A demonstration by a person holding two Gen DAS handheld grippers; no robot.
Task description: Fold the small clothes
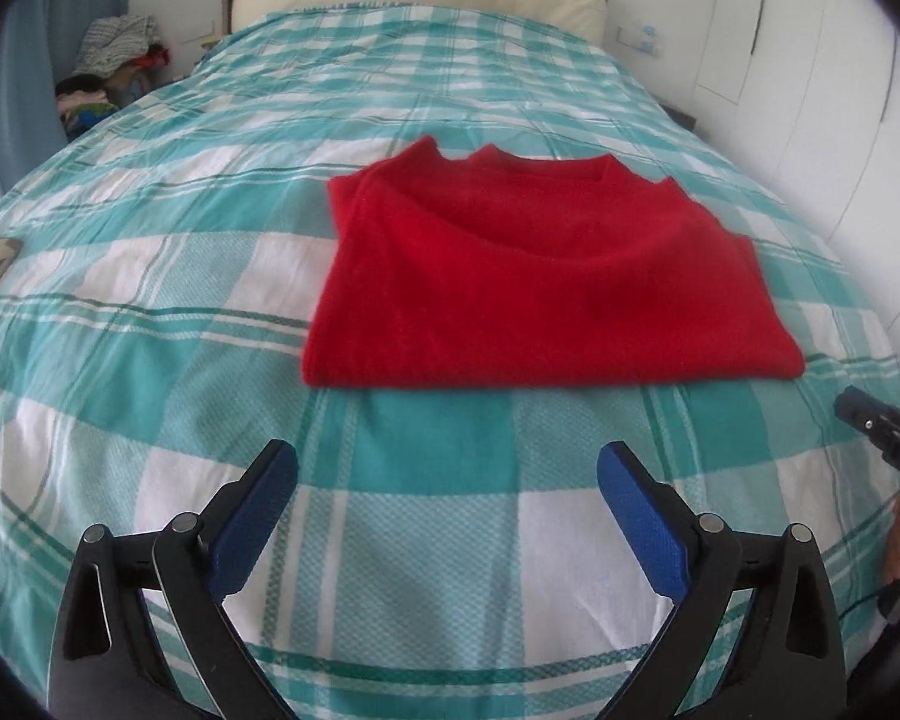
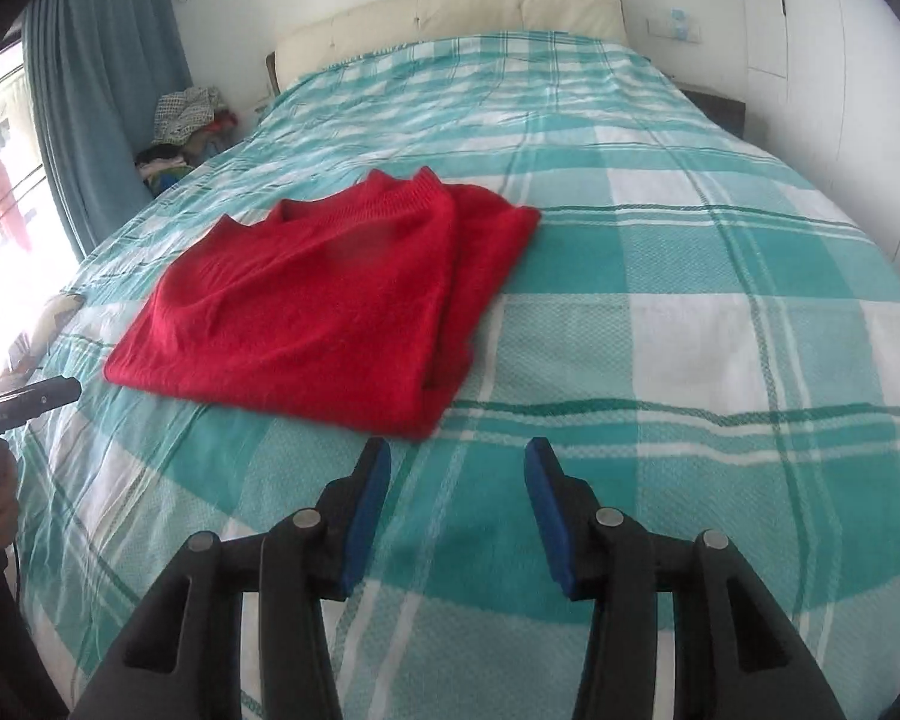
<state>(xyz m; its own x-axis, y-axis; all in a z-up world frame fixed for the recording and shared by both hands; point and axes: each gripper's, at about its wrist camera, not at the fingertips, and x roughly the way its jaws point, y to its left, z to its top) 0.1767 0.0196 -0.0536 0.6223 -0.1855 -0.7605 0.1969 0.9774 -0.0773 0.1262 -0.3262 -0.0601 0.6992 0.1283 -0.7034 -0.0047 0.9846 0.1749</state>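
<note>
teal checked bedspread (image 1: 150, 276) is carrying the folded red sweater (image 1: 534, 288). left gripper (image 1: 447, 516) and right gripper (image 2: 457, 498) are hovering near its front edge, jaws apart, empty; sleeves are lying hidden.

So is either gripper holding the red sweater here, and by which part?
Nothing is held. The left gripper and right gripper are both open above the checked bedspread, short of the folded red sweater, which lies untouched.

clothes pile (image 1: 114, 69) indistinct, curtain (image 2: 99, 84) cropped
</note>
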